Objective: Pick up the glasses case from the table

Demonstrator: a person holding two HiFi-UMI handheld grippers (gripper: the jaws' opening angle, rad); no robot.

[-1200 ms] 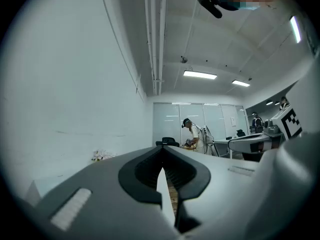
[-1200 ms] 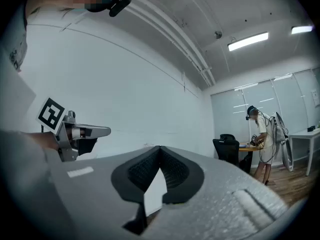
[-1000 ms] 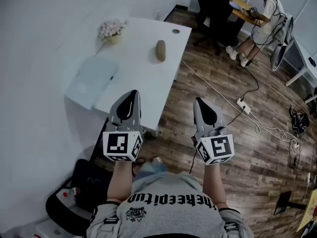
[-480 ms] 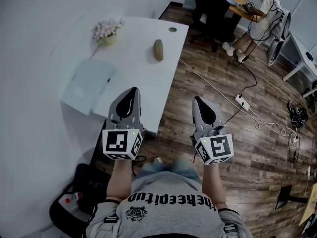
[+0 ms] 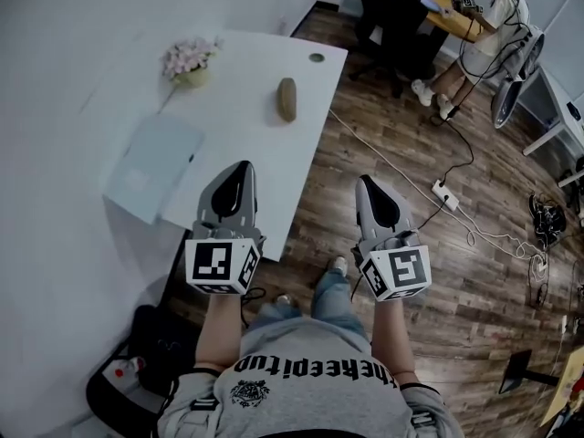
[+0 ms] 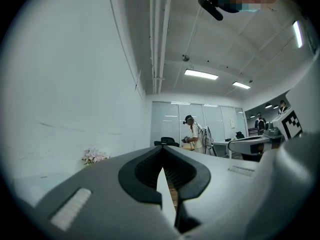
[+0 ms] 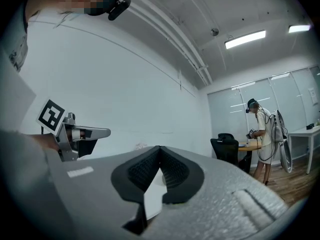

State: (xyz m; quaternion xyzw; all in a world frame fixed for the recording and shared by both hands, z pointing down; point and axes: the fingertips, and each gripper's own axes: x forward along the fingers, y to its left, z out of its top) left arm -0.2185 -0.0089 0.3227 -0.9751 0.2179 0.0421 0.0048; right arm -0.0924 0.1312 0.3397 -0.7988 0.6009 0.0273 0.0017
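- Left gripper [image 5: 241, 169] and right gripper [image 5: 366, 184]: level, side by side in front of the person's chest. Both have jaws together with nothing between them.
- Holding hands are hidden behind the marker cubes.
- In the head view, the left gripper covers part of the table's [image 5: 265, 167] near edge.
- In both gripper views, the gripper's own body blocks the tabletop.
- Pale flat sheet or folder [image 5: 151, 164] overhangs the table's left edge; can't tell which it is.
- Glasses case [image 5: 286, 99] lies near the table's right edge, toward the far end, well apart from both grippers.
- Flowers [image 5: 187, 60] at the far left corner.
- A person [image 5: 488, 26] at a far desk, cut off by the frame.
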